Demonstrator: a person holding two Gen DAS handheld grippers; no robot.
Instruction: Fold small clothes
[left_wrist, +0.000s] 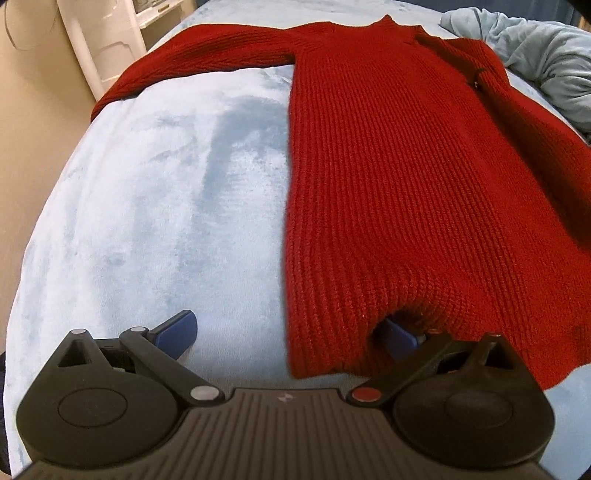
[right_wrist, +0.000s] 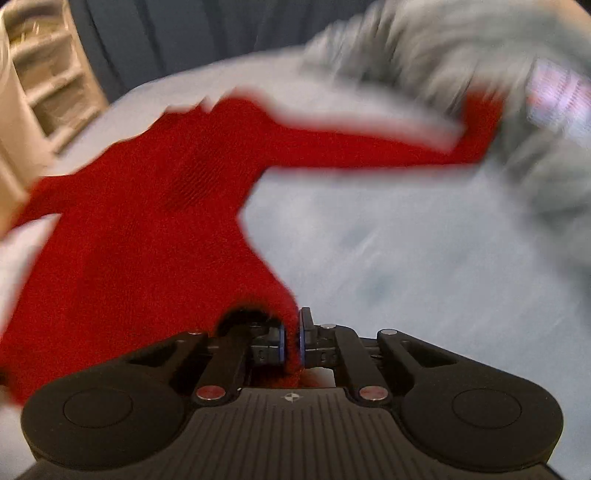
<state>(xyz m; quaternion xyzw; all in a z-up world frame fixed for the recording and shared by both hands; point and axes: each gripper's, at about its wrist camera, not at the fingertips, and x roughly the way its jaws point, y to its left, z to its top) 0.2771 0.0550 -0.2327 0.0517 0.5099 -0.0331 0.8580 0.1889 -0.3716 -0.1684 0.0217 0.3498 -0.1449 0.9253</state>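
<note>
Red sweater flat on blue blanket, long axis bottom-to-top of frame, collar at top.
My right gripper pinches its hem; left gripper wide, one finger under hem.

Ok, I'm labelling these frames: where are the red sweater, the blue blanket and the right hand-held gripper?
red sweater (left_wrist: 406, 177): left wrist view, ribbed body.
blue blanket (left_wrist: 166, 184): left wrist view, bare patch.
right hand-held gripper (right_wrist: 291, 339): right wrist view, between pads.

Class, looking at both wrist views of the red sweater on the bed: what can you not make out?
- Left wrist view: the left gripper has one finger half hidden under the red sweater hem.
- Right wrist view: motion blur smears the grey bedding.
- Right wrist view: right gripper covers the pinched hem corner.
</note>
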